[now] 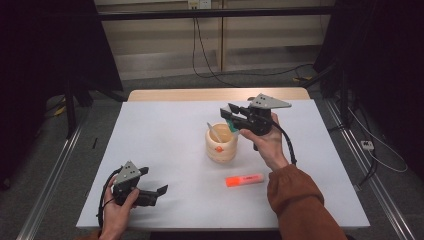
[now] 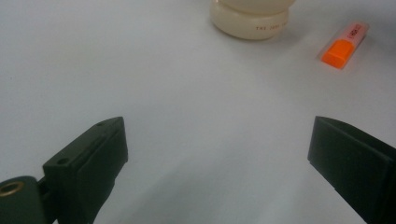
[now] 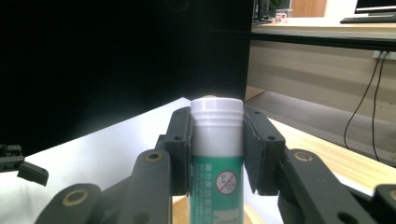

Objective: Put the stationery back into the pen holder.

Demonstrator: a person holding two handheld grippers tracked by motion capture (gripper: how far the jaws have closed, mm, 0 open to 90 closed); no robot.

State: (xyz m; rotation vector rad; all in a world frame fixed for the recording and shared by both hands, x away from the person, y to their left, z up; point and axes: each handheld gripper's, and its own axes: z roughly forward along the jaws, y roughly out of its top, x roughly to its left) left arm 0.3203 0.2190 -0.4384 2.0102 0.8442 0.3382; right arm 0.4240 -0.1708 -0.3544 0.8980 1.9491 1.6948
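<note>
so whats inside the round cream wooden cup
A thin white stick leans inside the round cream wooden cup. The right gripper holds a green-and-white tube above it; the cup's bottom is hidden by its wall.

Green tube (image 3: pixel 217 163) has white label with small characters, too small to read, and red round "no" sign with line across. Cream holder (image 2: pixel 250 21) base has tiny red print, too blurred to read. Orange highlighter (image 2: pixel 344 45) has small dark mark, unreadable.
</note>
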